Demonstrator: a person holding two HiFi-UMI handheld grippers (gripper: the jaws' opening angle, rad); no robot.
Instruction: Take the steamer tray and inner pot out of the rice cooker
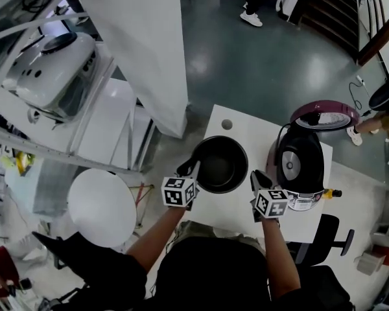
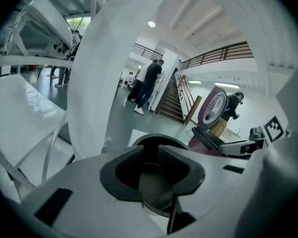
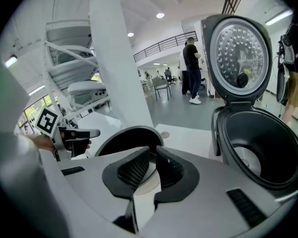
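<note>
Now we see the inner pot [image 1: 220, 165] standing on the tabletop [image 1: 246, 131] beside the open rice cooker [image 1: 300, 164]. The left gripper [image 1: 191, 168] and right gripper [image 1: 257, 176] flank it, jaws slightly apart, empty.

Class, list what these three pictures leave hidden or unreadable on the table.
Steamer tray: in no view.
Inner pot, left gripper view: mostly behind the fingers.
Rice cooker, right gripper view: right side cut off by the edge.
Cooker label, head view: print too small.
</note>
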